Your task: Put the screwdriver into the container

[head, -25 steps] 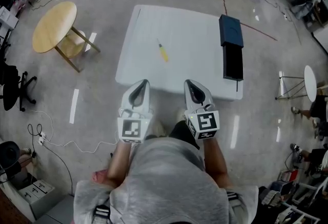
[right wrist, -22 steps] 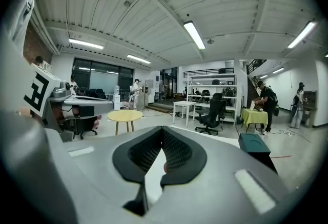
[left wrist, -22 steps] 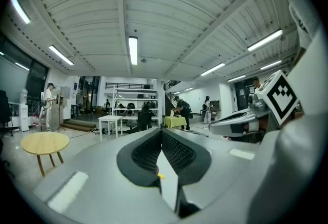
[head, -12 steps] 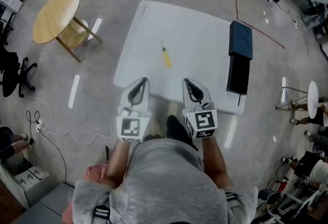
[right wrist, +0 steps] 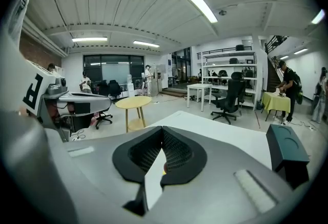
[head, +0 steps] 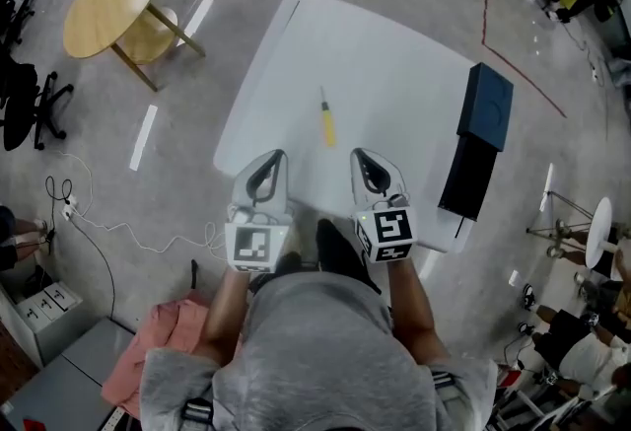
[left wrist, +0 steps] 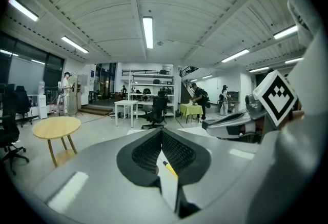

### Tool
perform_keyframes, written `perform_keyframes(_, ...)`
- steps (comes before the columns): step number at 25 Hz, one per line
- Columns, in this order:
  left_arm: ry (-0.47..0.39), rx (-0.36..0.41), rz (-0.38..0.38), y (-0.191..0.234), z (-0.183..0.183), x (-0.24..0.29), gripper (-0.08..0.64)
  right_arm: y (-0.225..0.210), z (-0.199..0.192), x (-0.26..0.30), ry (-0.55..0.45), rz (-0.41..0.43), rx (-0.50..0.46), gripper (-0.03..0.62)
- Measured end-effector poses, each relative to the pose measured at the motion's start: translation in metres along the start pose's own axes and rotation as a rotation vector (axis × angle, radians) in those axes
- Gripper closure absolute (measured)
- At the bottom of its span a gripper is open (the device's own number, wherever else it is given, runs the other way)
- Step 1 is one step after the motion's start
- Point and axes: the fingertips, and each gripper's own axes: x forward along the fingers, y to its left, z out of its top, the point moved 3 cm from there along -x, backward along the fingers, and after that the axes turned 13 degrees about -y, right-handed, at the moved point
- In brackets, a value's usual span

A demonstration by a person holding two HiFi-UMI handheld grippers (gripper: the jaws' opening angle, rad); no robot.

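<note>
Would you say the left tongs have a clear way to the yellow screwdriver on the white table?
Probably yes: the screwdriver lies in the open on the white table just ahead of the left tongs, with nothing between them. Their jaws look shut, so they would have to open first.

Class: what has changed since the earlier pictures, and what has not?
The left gripper and right gripper have moved forward, closer to the screwdriver. Nothing gripped or released. Unchanged: jaws shut and empty, screwdriver lying on the table, container at its right edge.
</note>
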Motion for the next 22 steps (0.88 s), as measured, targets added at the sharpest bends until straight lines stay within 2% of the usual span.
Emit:
perform_keyframes(9, 0.076, -0.023, 0.042, 0.014, -0.041, 0.038, 0.548, -0.023, -0.036, 0.055, 0.1, 0.067, 0.034, 0.589)
perform_keyframes(22, 0.164, -0.075, 0.086, 0.031, -0.095, 0.072, 0.548, -0.038, -0.091, 0.112, 0.228, 0.12, 0.075, 0.589)
